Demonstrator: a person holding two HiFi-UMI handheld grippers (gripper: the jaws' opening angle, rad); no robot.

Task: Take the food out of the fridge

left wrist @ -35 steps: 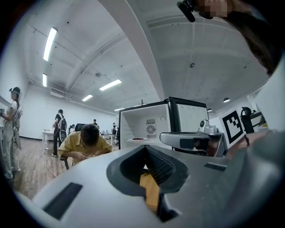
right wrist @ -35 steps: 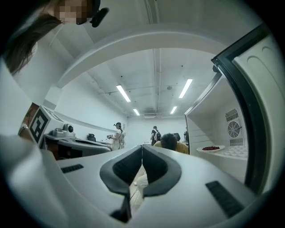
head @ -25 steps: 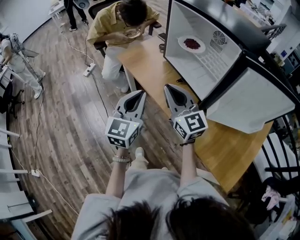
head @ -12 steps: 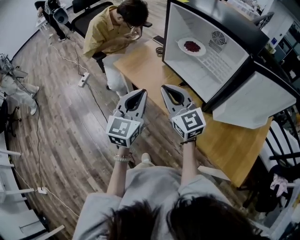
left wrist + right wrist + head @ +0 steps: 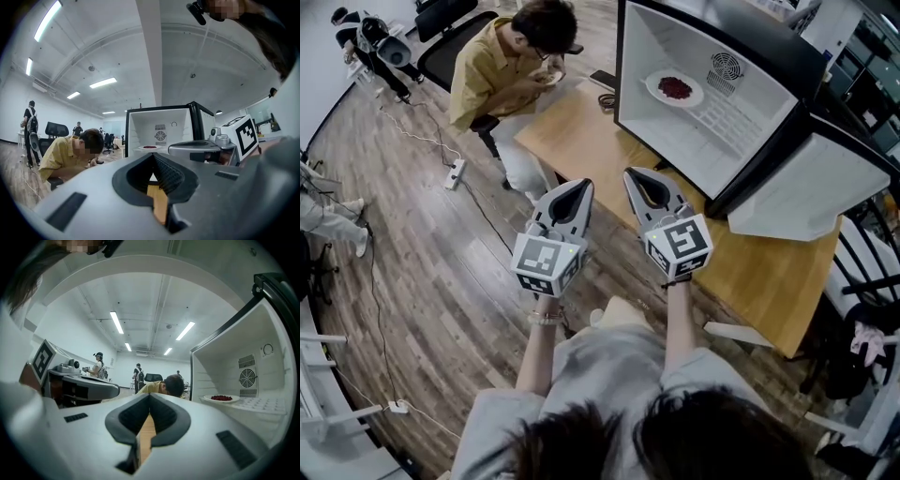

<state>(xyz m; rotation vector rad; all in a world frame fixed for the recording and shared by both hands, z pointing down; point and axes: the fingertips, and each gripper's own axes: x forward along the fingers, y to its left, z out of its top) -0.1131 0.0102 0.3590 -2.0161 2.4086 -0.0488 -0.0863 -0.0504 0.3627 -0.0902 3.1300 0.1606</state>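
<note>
A small fridge [image 5: 680,141] stands on a wooden table [image 5: 769,281], its door [image 5: 806,197] swung open to the right. Inside, on the white shelf, lies a white plate of red food [image 5: 674,89], also visible in the left gripper view [image 5: 149,147] and the right gripper view [image 5: 222,398]. My left gripper [image 5: 577,185] is shut and empty, held level over the floor beside the table's edge. My right gripper [image 5: 639,174] is shut and empty too, over the table's near edge, short of the fridge opening. Both point toward the far end of the table.
A person in a yellow shirt [image 5: 511,56] sits bent over the table's far end. A phone [image 5: 602,79] lies near them. Cables and a power strip [image 5: 455,173] run over the wood floor at left. Chairs [image 5: 862,281] stand right of the table.
Both grippers have come forward a little along the table's edge, still shut. The fridge and the seated person now sit slightly further left in the head view.
</note>
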